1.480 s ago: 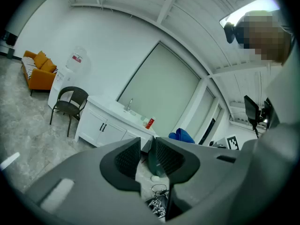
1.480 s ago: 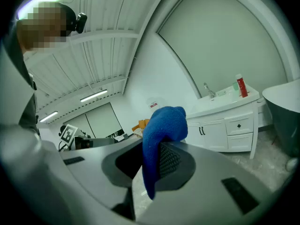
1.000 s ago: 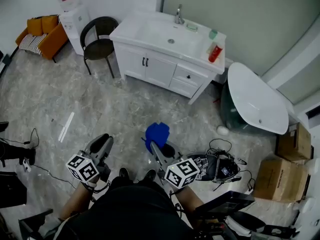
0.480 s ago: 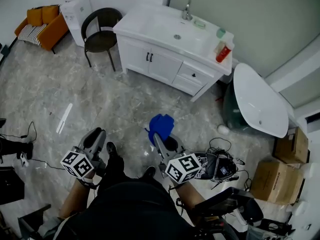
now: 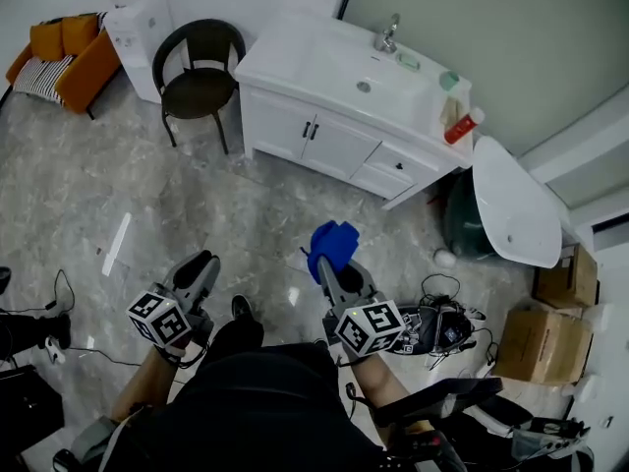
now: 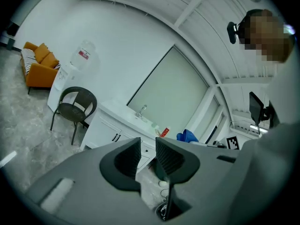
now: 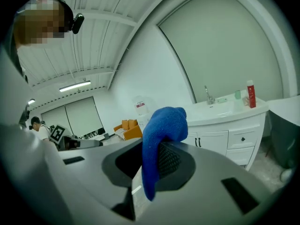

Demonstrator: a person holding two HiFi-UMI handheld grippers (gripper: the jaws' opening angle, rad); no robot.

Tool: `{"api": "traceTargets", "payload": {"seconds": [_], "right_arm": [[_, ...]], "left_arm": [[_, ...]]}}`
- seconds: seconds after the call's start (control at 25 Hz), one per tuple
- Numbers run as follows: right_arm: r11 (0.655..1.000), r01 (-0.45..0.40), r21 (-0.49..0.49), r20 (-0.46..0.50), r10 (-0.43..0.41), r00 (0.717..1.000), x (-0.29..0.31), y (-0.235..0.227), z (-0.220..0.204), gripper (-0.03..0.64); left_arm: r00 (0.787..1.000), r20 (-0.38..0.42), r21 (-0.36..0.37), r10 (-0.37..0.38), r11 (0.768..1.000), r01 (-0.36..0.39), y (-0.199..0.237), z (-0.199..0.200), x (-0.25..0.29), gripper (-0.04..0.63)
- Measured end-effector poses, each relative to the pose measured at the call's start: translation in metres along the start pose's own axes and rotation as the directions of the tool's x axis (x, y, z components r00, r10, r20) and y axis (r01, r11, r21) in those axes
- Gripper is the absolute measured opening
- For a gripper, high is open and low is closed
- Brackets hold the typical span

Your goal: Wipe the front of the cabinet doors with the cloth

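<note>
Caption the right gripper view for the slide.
Right gripper holding the blue cloth, white sink cabinet ahead across the floor.

Forearms low, forward; left hand-held gripper (image 5: pixel 200 266) jaws slightly apart, empty; right hand-held gripper (image 5: pixel 330 267) clamping cloth (image 5: pixel 333 243).

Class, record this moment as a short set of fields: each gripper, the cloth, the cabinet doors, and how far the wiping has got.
left gripper: jaws slightly apart, nothing between them
right gripper: shut on the blue terry cloth
cloth position: draped over the jaws, held in the air
white cabinet doors: closed, across the grey marble floor from the cloth
nearby: black round-backed chair left of the cabinet
wiping: not yet begun; cloth well apart from the doors
</note>
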State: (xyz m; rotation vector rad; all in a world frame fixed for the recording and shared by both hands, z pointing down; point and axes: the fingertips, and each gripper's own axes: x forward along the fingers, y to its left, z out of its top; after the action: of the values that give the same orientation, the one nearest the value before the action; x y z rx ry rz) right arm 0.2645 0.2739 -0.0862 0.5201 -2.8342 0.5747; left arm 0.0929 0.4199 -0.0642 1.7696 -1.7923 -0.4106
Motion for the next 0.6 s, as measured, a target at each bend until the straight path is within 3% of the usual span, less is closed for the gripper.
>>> {"api": "traceTargets", "payload": {"seconds": [0.24, 0.44, 0.6], "right_arm": [[0.997, 0.064, 0.032, 0.014, -0.064, 0.998, 0.051, 0.005, 0.006, 0.052], [0.997, 0.066, 0.046, -0.034, -0.064, 0.997, 0.077, 0.005, -0.006, 0.052], [0.997, 0.052, 0.049, -0.051, -0.05, 0.997, 0.104, -0.01, -0.01, 0.052]], "left_arm": [[0.998, -0.044, 0.02, -0.055, 0.998, 0.056, 0.044, 0.039, 0.02, 0.1], [0.996, -0.055, -0.016, -0.063, 0.998, 0.063, 0.071, 0.051, 0.036, 0.1], [0.997, -0.055, -0.001, -0.053, 0.999, 0.053, 0.088, 0.061, 0.058, 0.1]]}}
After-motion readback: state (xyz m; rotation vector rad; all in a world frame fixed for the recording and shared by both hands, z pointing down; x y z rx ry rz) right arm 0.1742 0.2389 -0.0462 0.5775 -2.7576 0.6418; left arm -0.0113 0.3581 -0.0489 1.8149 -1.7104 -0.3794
